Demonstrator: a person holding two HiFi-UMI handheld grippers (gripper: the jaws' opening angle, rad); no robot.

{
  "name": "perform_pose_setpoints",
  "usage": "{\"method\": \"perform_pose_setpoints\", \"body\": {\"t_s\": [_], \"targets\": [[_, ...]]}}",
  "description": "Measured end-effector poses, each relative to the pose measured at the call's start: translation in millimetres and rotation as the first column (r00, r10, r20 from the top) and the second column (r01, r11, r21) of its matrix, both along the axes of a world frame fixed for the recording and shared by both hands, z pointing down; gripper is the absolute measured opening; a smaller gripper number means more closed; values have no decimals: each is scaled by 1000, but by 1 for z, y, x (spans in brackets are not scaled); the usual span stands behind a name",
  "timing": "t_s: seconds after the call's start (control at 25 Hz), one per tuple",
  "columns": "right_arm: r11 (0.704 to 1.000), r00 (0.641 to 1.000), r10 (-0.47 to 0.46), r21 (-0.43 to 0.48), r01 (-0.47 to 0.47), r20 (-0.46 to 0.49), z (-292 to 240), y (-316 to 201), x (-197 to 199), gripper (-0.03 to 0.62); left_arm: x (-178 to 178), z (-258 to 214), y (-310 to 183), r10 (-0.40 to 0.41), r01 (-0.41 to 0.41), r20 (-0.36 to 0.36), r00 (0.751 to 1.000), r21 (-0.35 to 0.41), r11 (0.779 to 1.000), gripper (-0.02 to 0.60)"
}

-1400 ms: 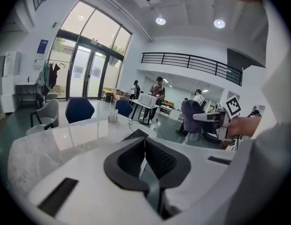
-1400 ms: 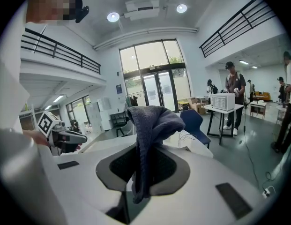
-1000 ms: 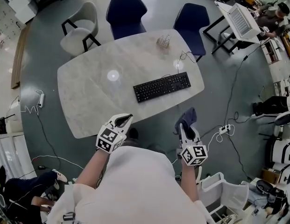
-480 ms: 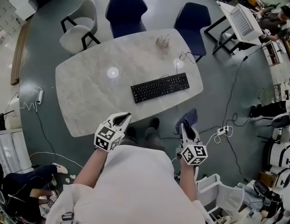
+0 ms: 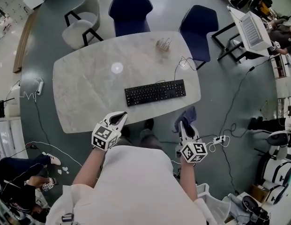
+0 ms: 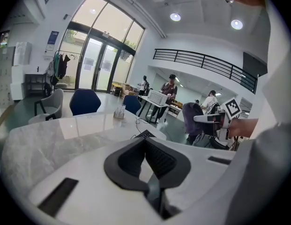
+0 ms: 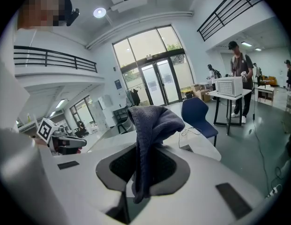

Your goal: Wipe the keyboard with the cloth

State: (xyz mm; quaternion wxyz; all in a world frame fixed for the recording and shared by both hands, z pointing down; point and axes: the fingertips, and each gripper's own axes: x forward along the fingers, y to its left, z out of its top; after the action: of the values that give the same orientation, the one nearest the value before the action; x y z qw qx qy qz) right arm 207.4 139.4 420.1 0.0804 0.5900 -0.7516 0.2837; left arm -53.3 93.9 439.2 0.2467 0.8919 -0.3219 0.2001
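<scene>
On our worktop (image 5: 84, 97) the keyboard (image 5: 155, 92) lies untouched, so we judge all wiping remains. Our right hand-held gripper (image 5: 182, 126), clamped on the cloth (image 5: 187, 114), hangs short of the edge. The left hand-held gripper (image 5: 120, 117) is closed and empty.

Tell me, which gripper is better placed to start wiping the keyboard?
Right. The right gripper clamps the cloth in its jaws and hangs just off the table edge, near the right end of the keyboard. The left gripper has its jaws shut on nothing.
</scene>
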Motion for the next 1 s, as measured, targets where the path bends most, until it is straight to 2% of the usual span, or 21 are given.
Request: {"method": "perform_pose_setpoints", "body": {"t_s": [0.28,0.48,0.84,1.0], "targets": [[996,996,-87,-34,88,18,15,-36,29,72,25,17,-12,-76,77,26,997,-30,997,9],[985,985,-171,-33,172,39,21,-67,33,72,33,26,-18,-141,143,49,989,-37,989,9],[936,935,-349,-33,351,65,36,-102,14,72,21,37,-15,-286,292,127,950,-28,956,9],[911,910,-407,-31,411,77,38,-109,-7,73,10,42,-7,-337,345,135,932,-46,937,9]]}}
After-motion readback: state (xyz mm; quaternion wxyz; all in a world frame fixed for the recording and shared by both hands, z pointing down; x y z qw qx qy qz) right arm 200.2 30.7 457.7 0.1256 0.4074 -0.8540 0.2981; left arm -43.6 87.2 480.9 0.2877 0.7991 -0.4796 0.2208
